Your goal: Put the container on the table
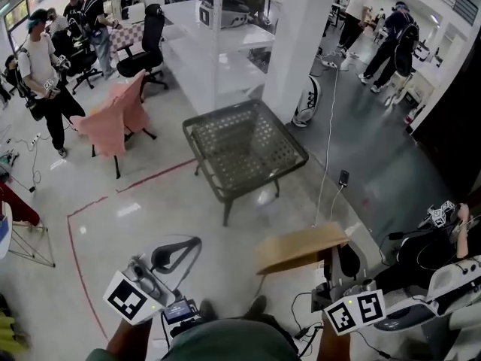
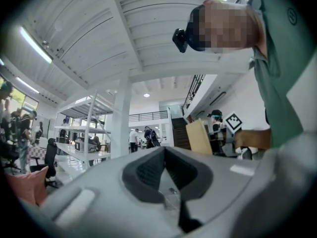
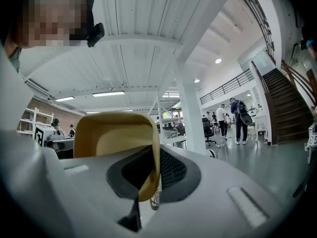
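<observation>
- Your right gripper has its jaws closed on one side wall of the tan container, one pad inside and one outside. This rim pinch probably leaves the base free to land flat.
- The container hangs in the air in front of you, low and right in the head view. It is well apart from the dark mesh table ahead and not yet on it.
- Nothing shows inside the container (the right gripper view looks straight into its hollow).
- Your left gripper has its jaws together with nothing between them. It is held level at your left and looks spare for now.
- Judgement: this is the carry phase, so close the gap to the table before you lower.
</observation>
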`<state>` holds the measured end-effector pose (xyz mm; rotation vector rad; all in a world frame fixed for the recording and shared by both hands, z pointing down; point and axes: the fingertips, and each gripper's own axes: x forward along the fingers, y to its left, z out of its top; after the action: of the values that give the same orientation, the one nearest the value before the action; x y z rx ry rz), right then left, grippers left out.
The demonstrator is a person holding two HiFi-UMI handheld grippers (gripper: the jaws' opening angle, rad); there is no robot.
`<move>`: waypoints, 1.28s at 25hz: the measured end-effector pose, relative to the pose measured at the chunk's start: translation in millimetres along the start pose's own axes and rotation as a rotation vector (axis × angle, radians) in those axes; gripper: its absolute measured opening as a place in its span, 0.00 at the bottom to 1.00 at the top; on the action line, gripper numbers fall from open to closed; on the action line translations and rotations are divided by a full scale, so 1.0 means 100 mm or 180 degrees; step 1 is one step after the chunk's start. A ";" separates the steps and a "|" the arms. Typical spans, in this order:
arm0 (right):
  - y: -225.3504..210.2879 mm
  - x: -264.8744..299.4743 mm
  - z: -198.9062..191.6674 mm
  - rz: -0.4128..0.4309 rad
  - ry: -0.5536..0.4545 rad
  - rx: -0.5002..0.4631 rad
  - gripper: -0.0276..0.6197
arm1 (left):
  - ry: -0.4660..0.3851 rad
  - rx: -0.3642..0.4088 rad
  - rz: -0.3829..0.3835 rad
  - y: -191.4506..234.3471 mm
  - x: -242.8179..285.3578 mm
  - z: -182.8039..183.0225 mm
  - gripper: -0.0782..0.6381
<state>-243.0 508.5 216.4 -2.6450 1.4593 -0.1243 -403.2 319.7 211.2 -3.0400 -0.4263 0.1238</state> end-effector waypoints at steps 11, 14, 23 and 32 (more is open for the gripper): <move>-1.21 -0.01 0.10 0.0265 -0.0042 0.0084 0.09 | 0.0075 0.0108 0.0205 -0.55 1.09 -0.04 0.11; -1.47 -0.06 0.11 0.0335 -0.0063 0.0112 0.09 | 0.0092 0.0150 0.0288 -0.69 1.28 -0.04 0.11; -1.97 -0.09 0.07 0.0384 -0.0072 0.0242 0.08 | 0.0253 0.0207 0.0322 -0.92 1.72 -0.09 0.11; -2.29 0.19 0.01 0.0202 -0.0051 0.0302 0.09 | 0.0256 0.0200 0.0104 -0.62 2.22 -0.17 0.11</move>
<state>-41.2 613.5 248.0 -2.5167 1.4921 -0.1621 -205.9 439.5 217.0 -2.9786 -0.3598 0.0161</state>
